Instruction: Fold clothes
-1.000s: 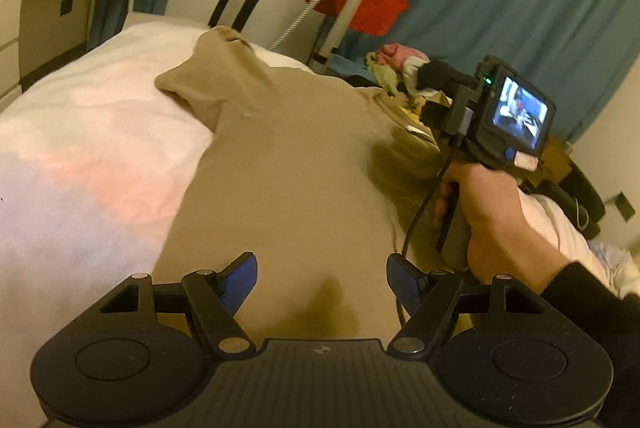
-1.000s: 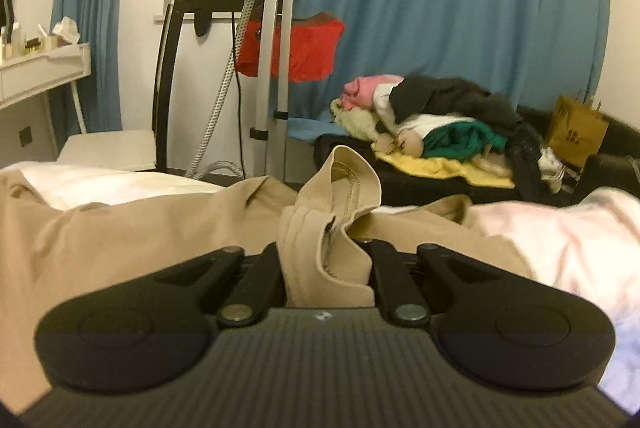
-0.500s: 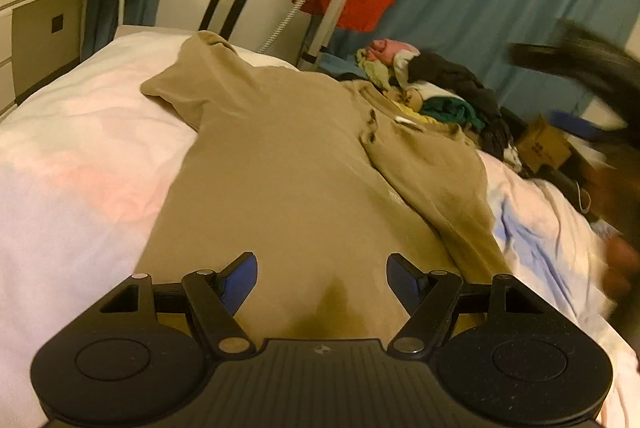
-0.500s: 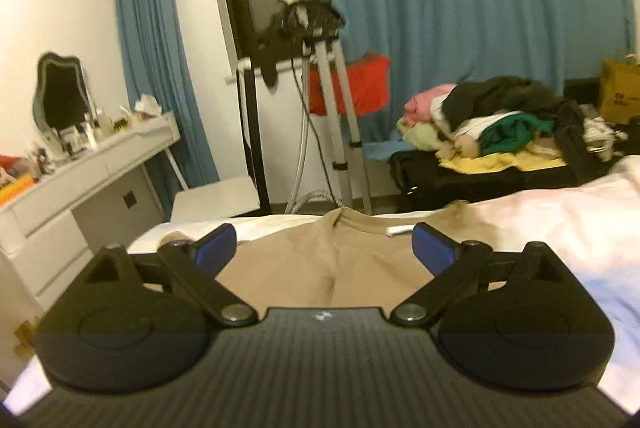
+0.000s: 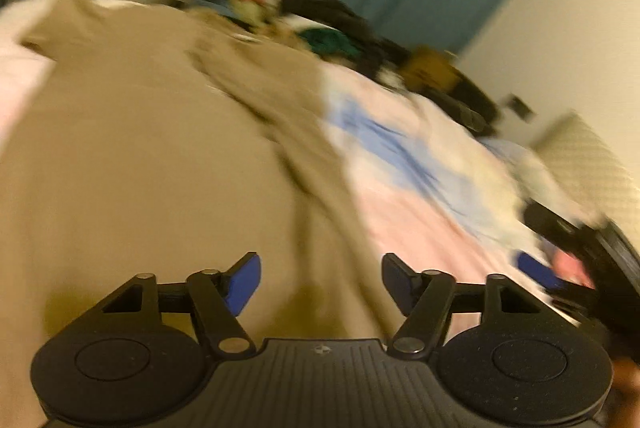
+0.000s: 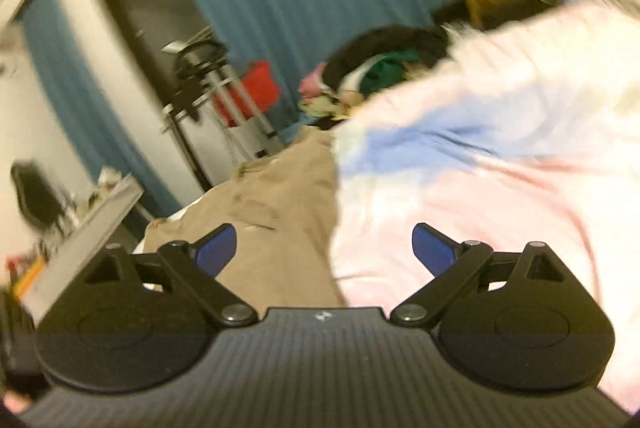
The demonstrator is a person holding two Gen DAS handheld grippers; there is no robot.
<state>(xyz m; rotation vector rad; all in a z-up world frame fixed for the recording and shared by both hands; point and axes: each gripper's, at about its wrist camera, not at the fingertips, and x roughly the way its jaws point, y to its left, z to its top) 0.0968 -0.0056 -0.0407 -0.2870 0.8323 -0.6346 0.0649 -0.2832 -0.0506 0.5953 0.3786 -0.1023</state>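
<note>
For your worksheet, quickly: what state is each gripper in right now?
Left gripper: open, holding nothing, above the tan shirt.
Right gripper: open, holding nothing.

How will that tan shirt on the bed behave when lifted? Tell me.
The tan shirt will probably hang limp, since it lies flat with soft creases along its folded side. It looks thin, so likely light. It may drag on the bedspread rather than slide.
</note>
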